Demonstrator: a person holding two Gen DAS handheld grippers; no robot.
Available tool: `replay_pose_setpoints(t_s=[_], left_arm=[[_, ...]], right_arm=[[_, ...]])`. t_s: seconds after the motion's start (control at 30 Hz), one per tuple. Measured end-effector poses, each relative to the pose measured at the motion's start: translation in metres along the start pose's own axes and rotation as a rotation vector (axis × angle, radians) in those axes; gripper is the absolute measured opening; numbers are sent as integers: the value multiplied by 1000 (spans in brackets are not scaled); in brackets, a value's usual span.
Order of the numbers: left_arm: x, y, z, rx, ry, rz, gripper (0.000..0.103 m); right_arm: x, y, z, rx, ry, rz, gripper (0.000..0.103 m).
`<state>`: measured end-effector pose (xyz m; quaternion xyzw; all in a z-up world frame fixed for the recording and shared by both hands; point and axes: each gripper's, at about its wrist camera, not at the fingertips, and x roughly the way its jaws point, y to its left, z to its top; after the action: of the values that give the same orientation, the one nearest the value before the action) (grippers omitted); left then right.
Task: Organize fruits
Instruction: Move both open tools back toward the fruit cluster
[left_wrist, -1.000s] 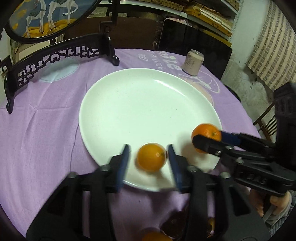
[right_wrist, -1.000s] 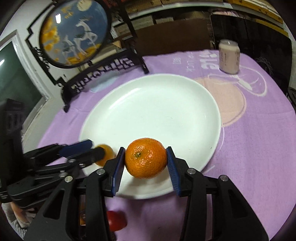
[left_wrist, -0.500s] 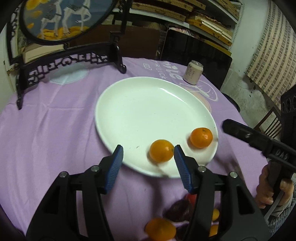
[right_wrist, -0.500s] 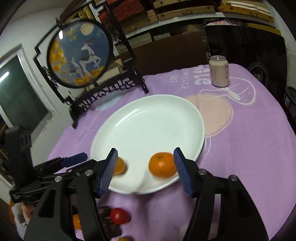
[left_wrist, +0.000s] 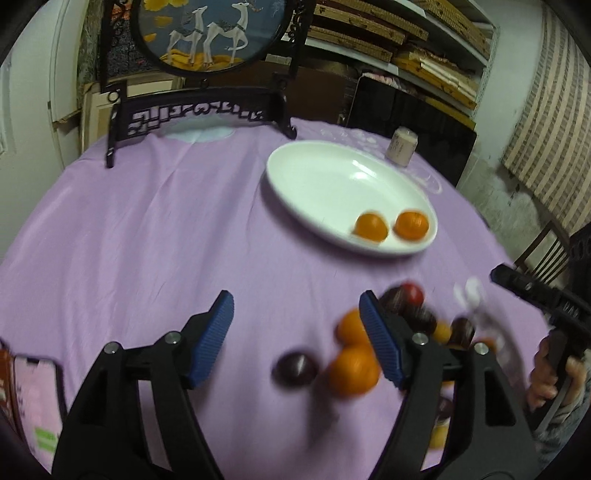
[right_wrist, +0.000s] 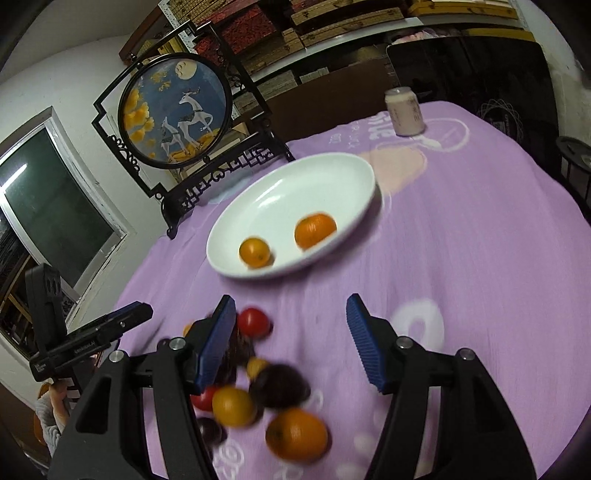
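Two oranges (right_wrist: 286, 240) lie side by side, not touching, on the near part of the white plate (right_wrist: 332, 166); we count more loose fruit (right_wrist: 258, 391) heaped on the purple cloth (right_wrist: 461, 240) nearer us. Our left gripper (left_wrist: 297, 338) and right gripper (right_wrist: 291, 341) hover above that heap, jaws wide apart, empty. Beyond the plate: can (right_wrist: 405, 110), framed deer screen (right_wrist: 175, 110)

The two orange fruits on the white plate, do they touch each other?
Apart. The right wrist view shows a strip of bare white plate between the smaller orange fruit and the larger orange fruit.
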<state>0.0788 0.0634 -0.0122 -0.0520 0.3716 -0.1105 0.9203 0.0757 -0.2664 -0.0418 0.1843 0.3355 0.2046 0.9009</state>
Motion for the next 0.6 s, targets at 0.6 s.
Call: replay_pose_setpoints(t_s=[0.6], left_arm=[[15, -10, -30, 168, 81, 135, 67]], right_arm=[[-11, -1, -19, 9, 8, 10, 63]])
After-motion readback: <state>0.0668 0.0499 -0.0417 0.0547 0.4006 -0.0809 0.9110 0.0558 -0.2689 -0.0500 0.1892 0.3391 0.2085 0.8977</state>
